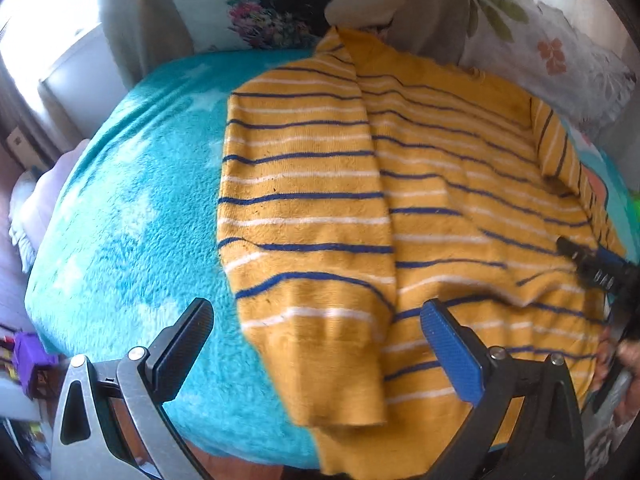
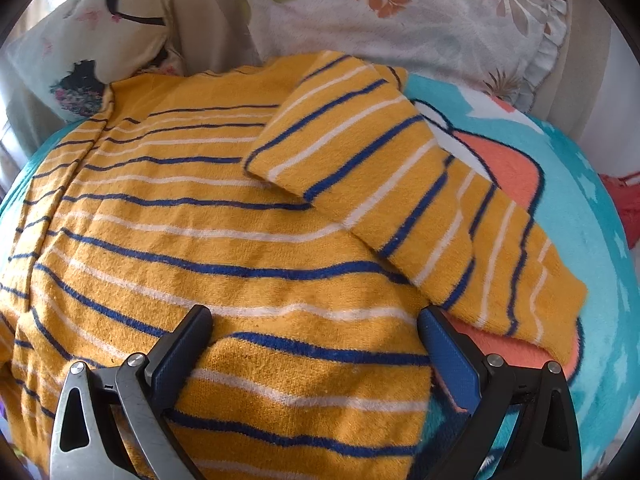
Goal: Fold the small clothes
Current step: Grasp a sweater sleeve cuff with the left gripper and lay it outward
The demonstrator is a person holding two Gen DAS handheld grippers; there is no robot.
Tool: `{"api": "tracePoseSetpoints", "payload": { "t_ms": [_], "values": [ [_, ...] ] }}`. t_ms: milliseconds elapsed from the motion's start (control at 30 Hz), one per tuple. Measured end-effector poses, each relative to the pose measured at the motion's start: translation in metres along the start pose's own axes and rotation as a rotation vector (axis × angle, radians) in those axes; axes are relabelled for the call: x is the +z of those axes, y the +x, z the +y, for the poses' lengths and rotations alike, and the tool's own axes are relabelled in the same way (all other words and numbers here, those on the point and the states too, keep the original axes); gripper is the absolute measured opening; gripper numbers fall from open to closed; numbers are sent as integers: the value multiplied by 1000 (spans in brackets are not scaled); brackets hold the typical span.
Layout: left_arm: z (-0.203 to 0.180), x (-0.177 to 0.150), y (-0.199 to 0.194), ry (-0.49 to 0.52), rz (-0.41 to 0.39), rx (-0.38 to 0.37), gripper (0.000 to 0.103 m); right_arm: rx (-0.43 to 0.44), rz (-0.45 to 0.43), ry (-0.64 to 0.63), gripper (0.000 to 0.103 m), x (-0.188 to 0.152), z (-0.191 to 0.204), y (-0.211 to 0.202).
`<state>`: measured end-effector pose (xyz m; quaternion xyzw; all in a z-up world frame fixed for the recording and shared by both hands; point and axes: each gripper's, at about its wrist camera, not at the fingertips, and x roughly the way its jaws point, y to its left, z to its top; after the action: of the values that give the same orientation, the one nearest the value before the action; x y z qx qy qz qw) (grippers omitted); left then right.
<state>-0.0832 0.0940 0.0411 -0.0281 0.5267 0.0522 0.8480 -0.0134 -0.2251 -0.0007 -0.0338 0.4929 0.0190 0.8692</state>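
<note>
A small mustard-yellow sweater (image 1: 400, 200) with navy and white stripes lies flat on a turquoise fleece blanket (image 1: 132, 208). Its left side is folded inward over the body, the cuff (image 1: 336, 376) near me. My left gripper (image 1: 316, 320) is open and empty just above that folded sleeve's near end. In the right wrist view the sweater (image 2: 224, 264) fills the frame, its right sleeve (image 2: 400, 200) bent and lying partly over the body, partly on the blanket (image 2: 592, 240). My right gripper (image 2: 316, 332) is open and empty over the sweater's lower right part; it also shows in the left wrist view (image 1: 592, 268).
Floral pillows (image 2: 420, 12) lean along the far side of the blanket, another pillow (image 1: 280, 12) at the back left. The blanket has an orange and white picture (image 2: 504, 168) under the right sleeve. A purple object (image 1: 28, 360) sits off the near left edge.
</note>
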Motion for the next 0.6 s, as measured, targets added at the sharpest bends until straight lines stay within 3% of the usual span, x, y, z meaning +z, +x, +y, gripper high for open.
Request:
{"api": "tracePoseSetpoints", "payload": {
  "t_ms": [67,133,200,233,300,367,600],
  "values": [
    [1,4,4,57,-2,-19,103,-27,-38,75,96,3,-4,-19],
    [-4,7,11,112,14,-32,90,-26,-81,115,96,5,-4,-38],
    [-9,9,25,187,78,-30,23,-44,-98,115,96,10,5,-55],
    [-7,9,27,194,86,-27,21,-40,-107,113,96,14,8,-62],
    [10,15,25,150,85,-93,11,-53,-83,94,96,19,20,-67],
    [35,23,22,81,81,-122,10,-84,-92,76,96,15,31,-68],
    [135,44,15,-126,12,-16,10,-105,-101,45,96,5,65,-70]
  ]
}}
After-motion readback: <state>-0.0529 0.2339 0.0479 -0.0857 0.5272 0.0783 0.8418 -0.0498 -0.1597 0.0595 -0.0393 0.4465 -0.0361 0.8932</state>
